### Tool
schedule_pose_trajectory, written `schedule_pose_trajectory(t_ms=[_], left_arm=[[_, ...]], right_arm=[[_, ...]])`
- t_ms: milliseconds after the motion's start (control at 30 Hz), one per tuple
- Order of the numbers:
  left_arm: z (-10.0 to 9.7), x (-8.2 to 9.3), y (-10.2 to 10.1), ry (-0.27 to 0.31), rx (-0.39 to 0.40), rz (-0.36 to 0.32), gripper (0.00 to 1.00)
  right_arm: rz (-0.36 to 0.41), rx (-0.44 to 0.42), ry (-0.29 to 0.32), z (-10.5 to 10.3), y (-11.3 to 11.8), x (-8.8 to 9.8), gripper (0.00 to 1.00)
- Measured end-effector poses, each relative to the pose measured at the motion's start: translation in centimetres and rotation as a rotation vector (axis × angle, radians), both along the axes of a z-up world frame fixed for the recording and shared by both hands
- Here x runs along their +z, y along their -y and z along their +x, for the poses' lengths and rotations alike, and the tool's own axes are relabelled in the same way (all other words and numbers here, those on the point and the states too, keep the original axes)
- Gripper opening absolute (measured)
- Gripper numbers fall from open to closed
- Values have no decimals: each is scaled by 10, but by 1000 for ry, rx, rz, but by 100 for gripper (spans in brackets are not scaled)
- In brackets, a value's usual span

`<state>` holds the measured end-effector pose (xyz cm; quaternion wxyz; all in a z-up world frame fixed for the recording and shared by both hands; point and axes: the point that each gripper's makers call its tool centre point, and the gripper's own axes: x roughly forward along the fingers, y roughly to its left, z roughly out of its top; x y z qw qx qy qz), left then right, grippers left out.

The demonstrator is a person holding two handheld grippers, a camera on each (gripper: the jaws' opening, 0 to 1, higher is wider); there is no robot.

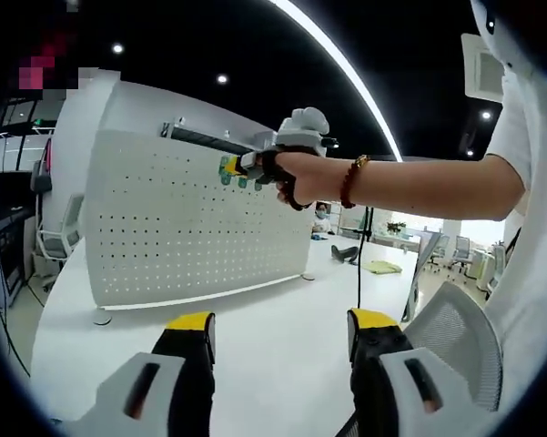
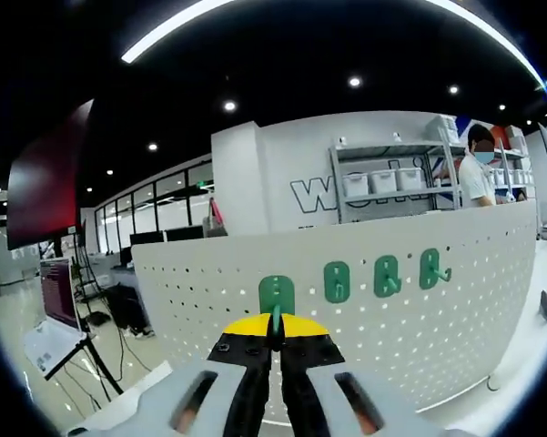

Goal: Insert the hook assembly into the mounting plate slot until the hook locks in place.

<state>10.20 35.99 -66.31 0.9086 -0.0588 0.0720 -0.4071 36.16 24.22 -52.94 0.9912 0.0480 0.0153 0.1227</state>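
My right tool (image 2: 274,350) is clamped on a green hook (image 2: 276,316), pressed up against the white pegboard (image 2: 455,319) near its top edge. Three more green hooks (image 2: 387,275) hang in a row just beside it on the same board. My left tool (image 1: 282,341) hangs low over the white surface (image 1: 273,319), its jaws apart and holding nothing, well apart from the board. From there I see my hand (image 1: 300,173) at the board's upper edge. Behind the board stand metal shelves (image 2: 391,182) with bins and a person (image 2: 478,173); a mesh chair (image 1: 455,337) sits close at my side.
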Motion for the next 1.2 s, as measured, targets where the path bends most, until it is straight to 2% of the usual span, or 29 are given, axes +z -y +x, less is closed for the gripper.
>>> schedule_pose_trajectory(t_ms=[133, 267, 367, 600, 767, 1033, 1200], left_arm=[[1, -3, 2, -6, -5, 5, 60], [1, -2, 3, -8, -8, -1, 59], [9, 3, 2, -2, -1, 2, 57], [33, 26, -4, 32, 31, 9, 48], [42, 35, -4, 43, 30, 5, 45], [43, 36, -2, 34, 36, -1, 41], [57, 49, -1, 41, 39, 8, 34]], right_arm=[[-66, 9, 6, 0, 0, -2, 1], [-95, 20, 16, -1, -2, -1, 1], [-139, 39, 30, -6, -6, -1, 1], [-392, 86, 121, -28, -17, 0, 1], [-489, 89, 192, -43, -22, 8, 0], [-500, 107, 194, -57, -21, 6, 0], [-493, 116, 192, -65, -20, 1, 1]])
